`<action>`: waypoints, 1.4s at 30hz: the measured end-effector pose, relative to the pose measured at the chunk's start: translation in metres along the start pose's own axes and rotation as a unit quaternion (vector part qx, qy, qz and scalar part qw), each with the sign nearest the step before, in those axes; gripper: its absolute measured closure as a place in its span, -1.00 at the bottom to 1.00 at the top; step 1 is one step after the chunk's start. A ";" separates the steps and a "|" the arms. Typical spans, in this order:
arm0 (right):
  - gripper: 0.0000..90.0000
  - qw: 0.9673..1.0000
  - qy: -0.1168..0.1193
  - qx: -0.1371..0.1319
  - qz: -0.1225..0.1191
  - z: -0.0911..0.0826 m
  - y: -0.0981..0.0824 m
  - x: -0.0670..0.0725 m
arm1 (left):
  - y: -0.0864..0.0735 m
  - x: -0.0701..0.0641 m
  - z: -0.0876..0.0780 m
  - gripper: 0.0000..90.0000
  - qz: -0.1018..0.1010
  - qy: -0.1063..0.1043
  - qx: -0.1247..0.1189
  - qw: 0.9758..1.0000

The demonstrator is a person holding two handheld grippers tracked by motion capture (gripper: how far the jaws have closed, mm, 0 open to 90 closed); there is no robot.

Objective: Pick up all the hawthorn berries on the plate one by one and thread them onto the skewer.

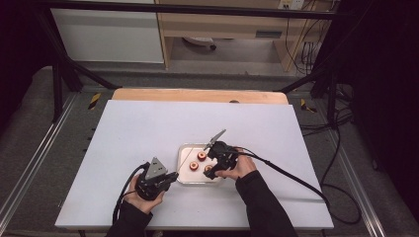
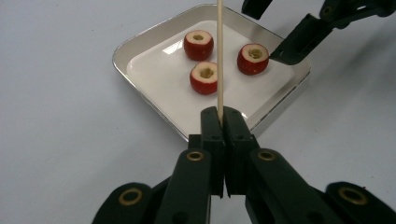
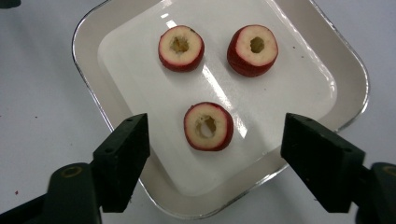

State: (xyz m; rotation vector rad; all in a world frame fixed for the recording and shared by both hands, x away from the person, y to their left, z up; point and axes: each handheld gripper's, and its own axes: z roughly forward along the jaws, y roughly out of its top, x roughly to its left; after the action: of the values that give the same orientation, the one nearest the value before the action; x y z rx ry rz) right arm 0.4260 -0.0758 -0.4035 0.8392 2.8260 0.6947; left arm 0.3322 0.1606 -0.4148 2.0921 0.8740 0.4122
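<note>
A white square tray [image 1: 184,148] holds three red cored fruit rings [image 1: 193,166]. My left gripper [image 1: 173,176] sits just left of the tray, shut on a thin wooden skewer [image 2: 219,56] that points up over the tray [image 2: 122,52]. My right gripper [image 1: 212,160] hovers over the tray's right part with its jaws open. In the right gripper view the nearest fruit ring [image 3: 208,126] lies below and between the open jaws of the right gripper [image 3: 215,140], not touched. The other two rings [image 3: 180,47] [image 3: 252,50] lie farther in on the tray [image 3: 84,42].
The white tabletop [image 1: 138,133] spreads wide around the tray. A wooden board [image 1: 197,95] runs along its far edge. The right gripper's cable [image 1: 291,177] trails off to the right. Black frame posts [image 1: 59,84] and floor cables [image 1: 341,118] stand beyond the table.
</note>
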 end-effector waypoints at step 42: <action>0.36 0.998 0.027 0.040 0.039 0.017 0.007 -0.004 | 0.001 -0.002 -0.002 0.97 0.006 0.003 -0.005 1.000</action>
State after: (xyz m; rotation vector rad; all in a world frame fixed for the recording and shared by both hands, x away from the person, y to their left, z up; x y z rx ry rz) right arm 0.4368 -0.0660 -0.4150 0.9612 2.9001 0.6255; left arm 0.3304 0.1601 -0.4129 2.0885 0.8618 0.4286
